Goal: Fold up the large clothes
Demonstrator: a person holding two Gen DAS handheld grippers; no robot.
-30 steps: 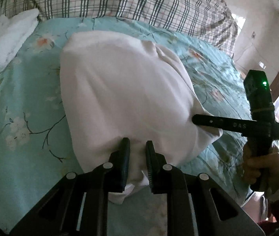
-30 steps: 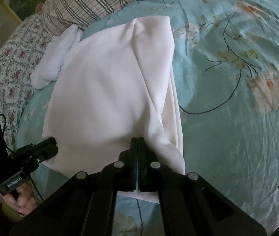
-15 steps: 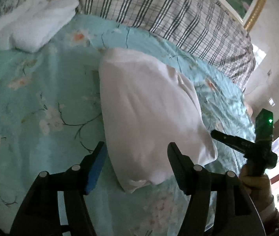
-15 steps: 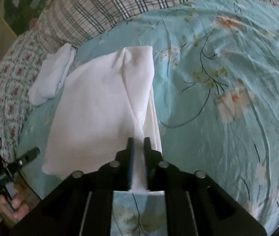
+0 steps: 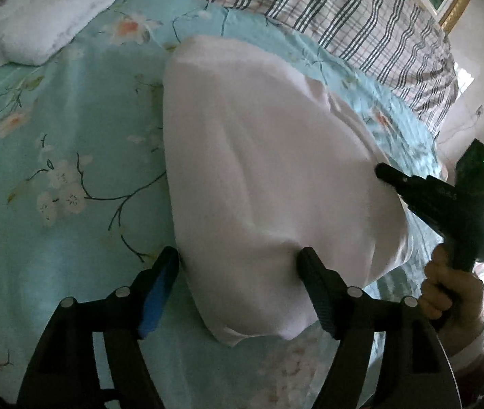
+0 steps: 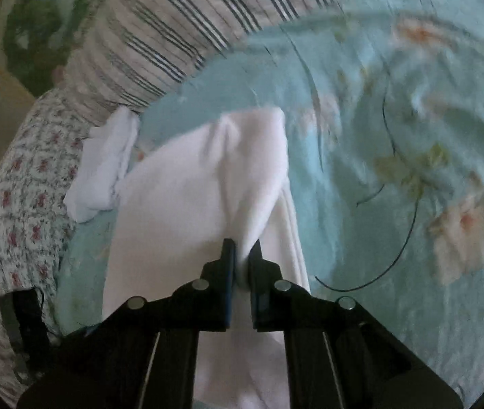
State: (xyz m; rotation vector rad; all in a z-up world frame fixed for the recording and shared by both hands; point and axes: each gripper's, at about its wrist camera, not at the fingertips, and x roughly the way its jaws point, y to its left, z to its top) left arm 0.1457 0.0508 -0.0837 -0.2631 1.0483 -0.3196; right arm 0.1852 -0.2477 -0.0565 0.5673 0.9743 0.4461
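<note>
Left wrist view: the white garment [image 5: 269,184] lay partly folded on the teal floral bedsheet [image 5: 54,129], its near rounded end between the fingers of the left gripper [image 5: 238,266]. Those fingers were spread wide, one on either side of the cloth, gripping nothing. The right gripper [image 5: 383,172] came in from the right, held in the person's right hand [image 5: 453,293], its tip at the garment's right edge. Whether it was closed could not be told from this view. A second white bundle [image 5: 47,17] sat at the upper left, well apart from the garment. A plaid pillow [image 5: 327,10] ran along the head of the bed.

Right wrist view: the picture was blurred. The right gripper [image 6: 240,255] had its fingers drawn nearly together on a gathered pinch of the garment [image 6: 207,187], which rose toward the tips while the rest lay on the bedsheet [image 6: 395,136]. The white bundle [image 6: 105,167] lay just beside the garment's far left corner. A floral-print cover [image 6: 20,204] bordered the left.

Assessment: only one corner appeared secured. With the left fingers spread and the near end loose, a pull from the right side alone would likely drag the layers askew and open the fold. The pinch looked thin, so the cloth could slip out under tension. A carry toward the far left could also catch the bundle.
</note>
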